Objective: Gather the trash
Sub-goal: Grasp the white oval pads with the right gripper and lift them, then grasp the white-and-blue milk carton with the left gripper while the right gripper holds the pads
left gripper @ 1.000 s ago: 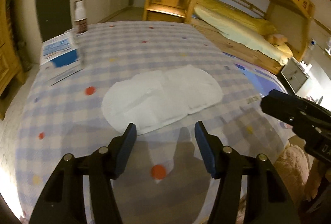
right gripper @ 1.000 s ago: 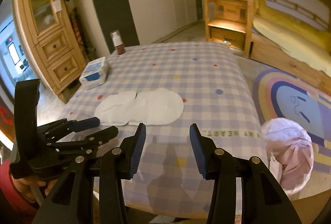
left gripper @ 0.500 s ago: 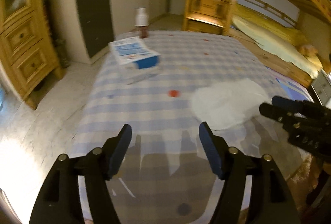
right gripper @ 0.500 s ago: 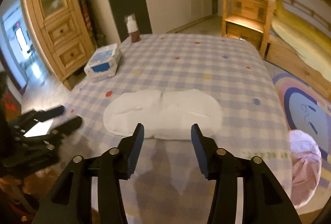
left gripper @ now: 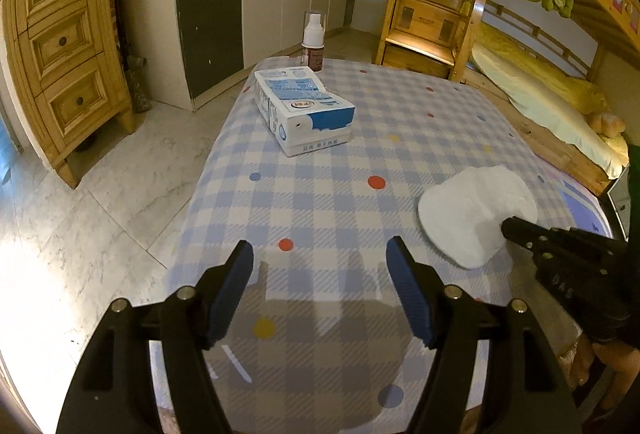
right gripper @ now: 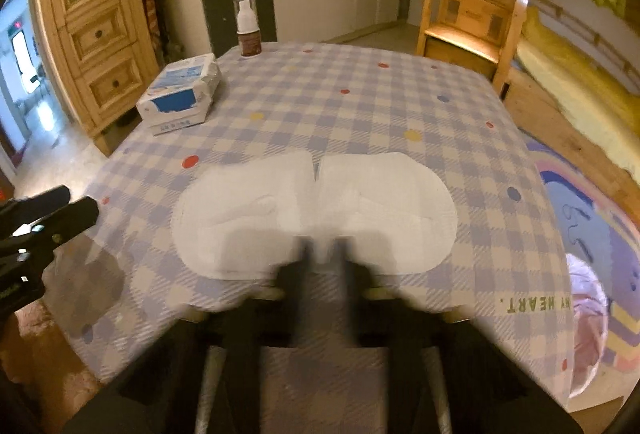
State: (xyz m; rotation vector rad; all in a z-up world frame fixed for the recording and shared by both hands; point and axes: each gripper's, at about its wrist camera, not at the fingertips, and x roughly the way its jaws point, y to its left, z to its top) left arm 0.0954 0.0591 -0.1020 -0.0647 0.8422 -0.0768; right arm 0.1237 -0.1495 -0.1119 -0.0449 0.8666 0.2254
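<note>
- Wooden furniture ringed the room: a cupboard [left gripper: 68, 45] well left of both grippers, a bunk bed [left gripper: 540, 73] off to the right, pale tile floor [left gripper: 100, 201] on the left.
- Ahead of both sets of jaws stood a table [right gripper: 360, 105] under a blue checked cloth with coloured dots.
- On the floor right of the right gripper's jaws lay a rainbow rug [right gripper: 588, 218], with a pale pink bag [right gripper: 588, 326] near the table's edge.
- A white pad [right gripper: 316, 209], two rounded lobes joined at the middle, lay flat on the cloth straight ahead of the right gripper [right gripper: 322, 246].
- That gripper's jaws had just snapped together and looked blurred; their tips met at the pad's near edge, at the join, and seemed to pinch it.
- The left gripper [left gripper: 320, 274] stood to the left of the pad, jaws wide apart and lately widening, only bare cloth between them.
- Seen from the left wrist, the pad [left gripper: 476, 213] sat well right of those open jaws, the right gripper's tip [left gripper: 516, 228] against it.
- A blue-and-white tissue pack [left gripper: 304, 109] lay farther ahead of the left jaws.
- Beyond it a small pump bottle [left gripper: 313, 41] stood upright at the far edge.
</note>
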